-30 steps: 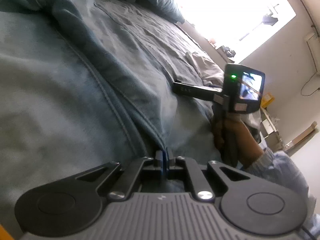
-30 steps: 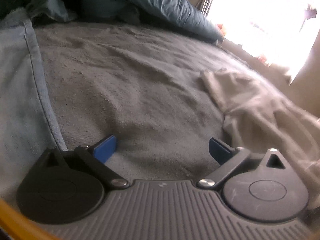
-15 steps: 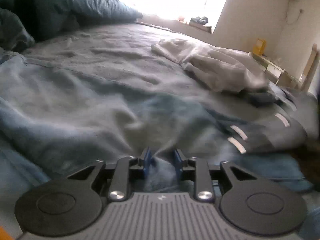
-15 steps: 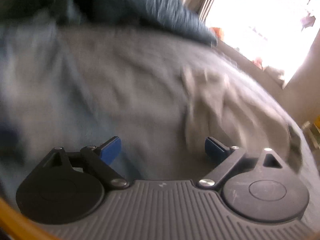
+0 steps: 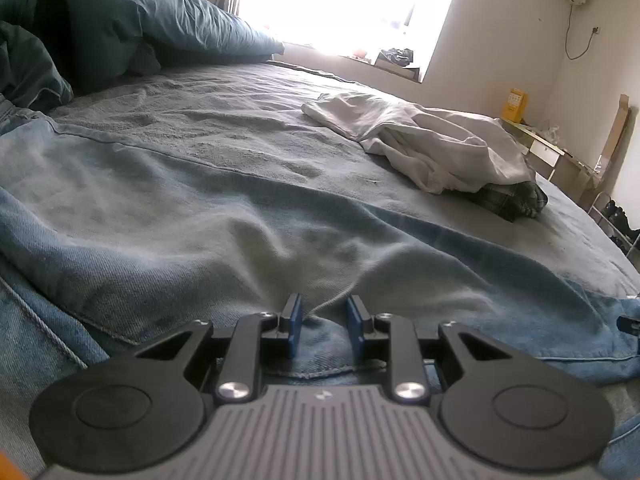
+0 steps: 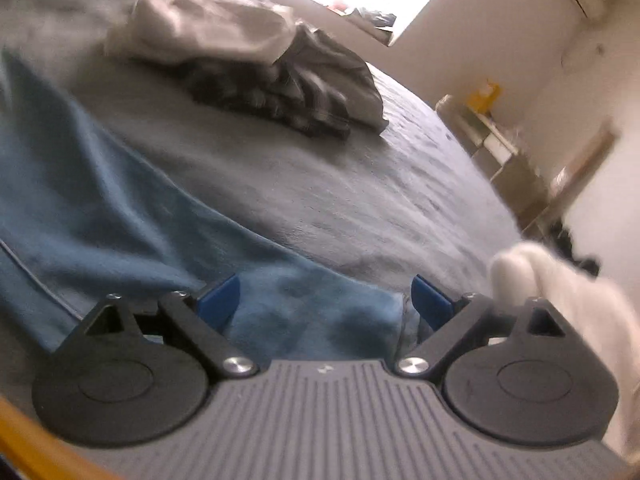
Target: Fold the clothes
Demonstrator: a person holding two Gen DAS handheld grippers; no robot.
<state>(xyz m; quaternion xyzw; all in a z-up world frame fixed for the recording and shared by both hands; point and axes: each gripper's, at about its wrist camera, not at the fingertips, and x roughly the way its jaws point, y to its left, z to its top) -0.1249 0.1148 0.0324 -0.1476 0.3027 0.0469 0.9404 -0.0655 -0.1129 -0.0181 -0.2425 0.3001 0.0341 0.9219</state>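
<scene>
The jeans (image 5: 168, 216) lie spread flat across the near part of the bed (image 5: 248, 120), running across both views. In the left wrist view, the left gripper (image 5: 322, 320) rests low on the denim with its blue pads partly spread; a hem fold sits between them, and whether the pads press it cannot be told. Only this view shows the dark duvet (image 5: 152, 20) at the head of the bed and the bright window (image 5: 340, 0). In the blurred right wrist view, the right gripper (image 6: 326, 296) stands spread wide over the jeans' end (image 6: 316, 312), gripping nothing. Only this view shows a white blurred shape (image 6: 560, 288) at right. Both views show the white garment (image 5: 420, 140) lying over a plaid one (image 5: 516, 196). No writing is legible.
</scene>
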